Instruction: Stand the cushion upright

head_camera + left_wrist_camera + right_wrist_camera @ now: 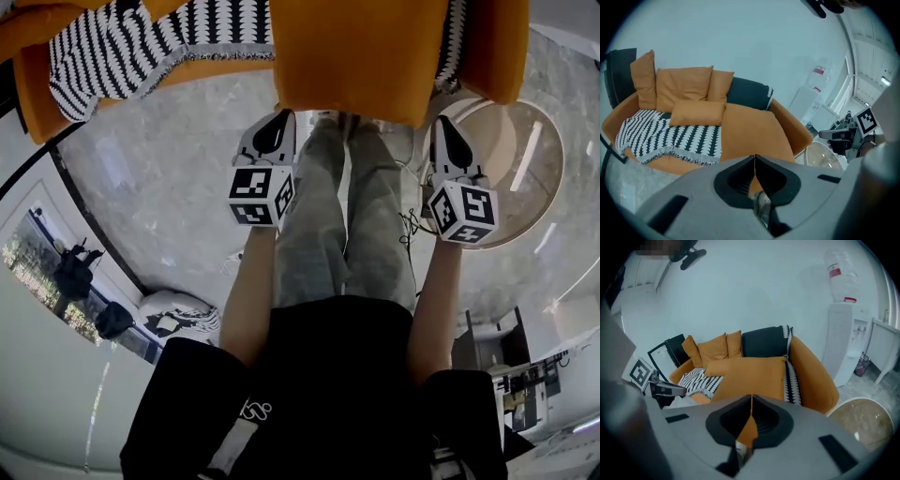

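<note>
A large orange cushion (361, 52) lies flat across the seat of the orange sofa (799, 133), its near edge toward me. My left gripper (278, 117) is shut on that edge near its left corner, and orange fabric shows behind the closed tips in the left gripper view (754, 157). My right gripper (442, 122) is shut on the same edge near the right corner, again with orange fabric pinched between the tips (751, 396). From the right gripper view the cushion (745, 373) stretches away toward the sofa's back. Both grippers point downward at it.
A black-and-white patterned throw (131, 47) covers the sofa seat to the left. Several smaller orange cushions (684, 84) lean against the backrest. A round glass table (525, 159) stands to the right, a water dispenser (841, 338) by the wall. The person's legs (347, 216) are between the grippers.
</note>
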